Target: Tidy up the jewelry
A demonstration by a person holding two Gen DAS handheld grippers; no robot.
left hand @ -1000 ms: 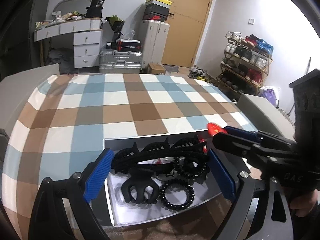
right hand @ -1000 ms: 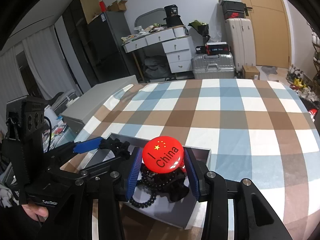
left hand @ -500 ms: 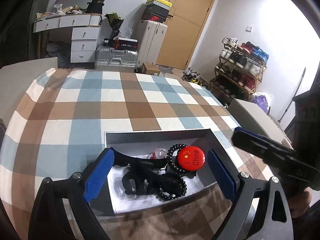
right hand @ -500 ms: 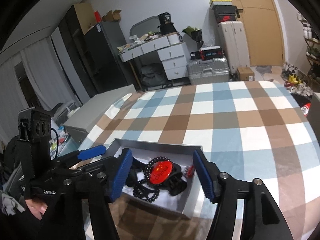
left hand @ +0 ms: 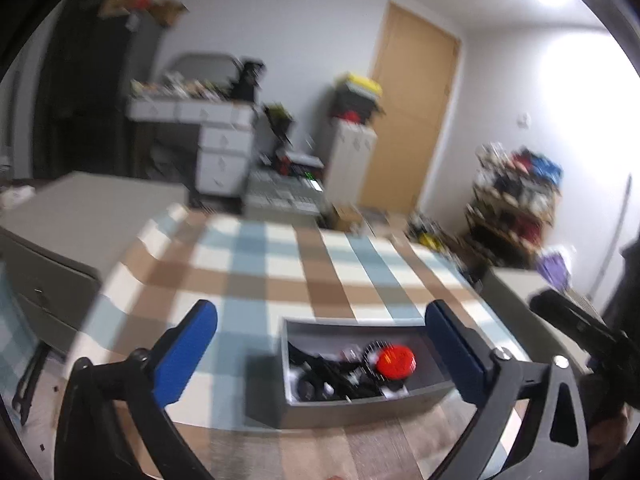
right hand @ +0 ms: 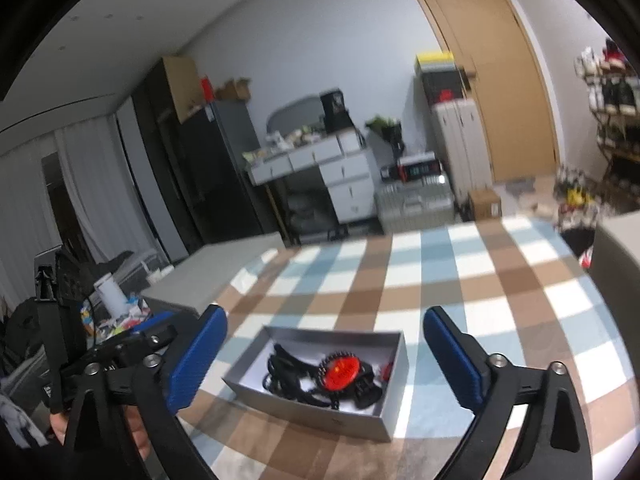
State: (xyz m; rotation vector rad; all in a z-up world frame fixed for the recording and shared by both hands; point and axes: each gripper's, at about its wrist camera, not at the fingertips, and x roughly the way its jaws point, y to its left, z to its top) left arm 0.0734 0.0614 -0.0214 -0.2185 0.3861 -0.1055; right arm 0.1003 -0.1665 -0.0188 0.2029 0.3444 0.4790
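Both grippers hang above the near edge of the checked tablecloth (right hand: 500, 280), each tilted slightly down toward the grey box (right hand: 320, 416). Left gripper (left hand: 320, 350): blue pads spread wide, having just opened a bit further, nothing between them; the box shows in the gap but well beyond the tips, not touched. Right gripper (right hand: 324, 354): jaws have just been opening and now stand fully spread, empty, box again seen past the tips with clear space around it.

The box sits on the cloth near the table's front edge, open top, white lining. Inside it a red round badge (right hand: 340, 372) lies on a heap of black hair clips and bead bracelets (right hand: 296, 380); the single pieces are too blurred to separate. In the left view the badge (left hand: 396, 362) sits toward the box's right end.

The right gripper's body enters the left view at the right edge (left hand: 576, 328); the left one shows at the left of the right view (right hand: 132, 344), with a hand (right hand: 136, 436) gripping below it. The left view is motion-blurred.
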